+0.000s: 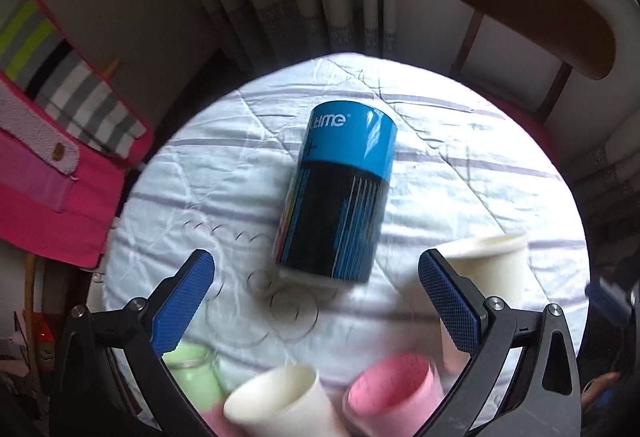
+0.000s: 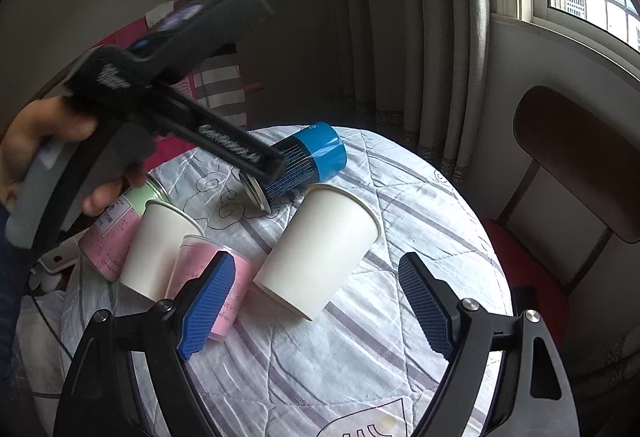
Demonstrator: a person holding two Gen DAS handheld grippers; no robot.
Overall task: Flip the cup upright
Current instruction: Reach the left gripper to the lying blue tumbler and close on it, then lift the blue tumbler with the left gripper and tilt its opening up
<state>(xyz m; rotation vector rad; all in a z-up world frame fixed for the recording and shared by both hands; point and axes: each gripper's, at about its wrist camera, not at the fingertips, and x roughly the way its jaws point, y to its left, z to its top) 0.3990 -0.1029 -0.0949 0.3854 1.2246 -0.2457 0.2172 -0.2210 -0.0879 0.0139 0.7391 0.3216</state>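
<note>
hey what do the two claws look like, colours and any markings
Both claws, left claw and right claw, have black angular frames, silver pivot screws and blue cross-hatched pads. The right view shows the left tool's dark grey body, with blurred white lettering, in a bare hand.

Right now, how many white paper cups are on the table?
2. One white cup lies tipped in front of the right gripper; the other white cup sits left of it, between the pink cans. None seem hidden.

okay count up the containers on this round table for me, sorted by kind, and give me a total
White paper cups: 2, one nearest the right gripper, one further left.
Blue-and-black cylindrical can lying on its side: 1.
Pink-labelled cylindrical cans: 2, one beside the white cups, one with a green top at the table's left edge.
Total: 5 containers.
</note>
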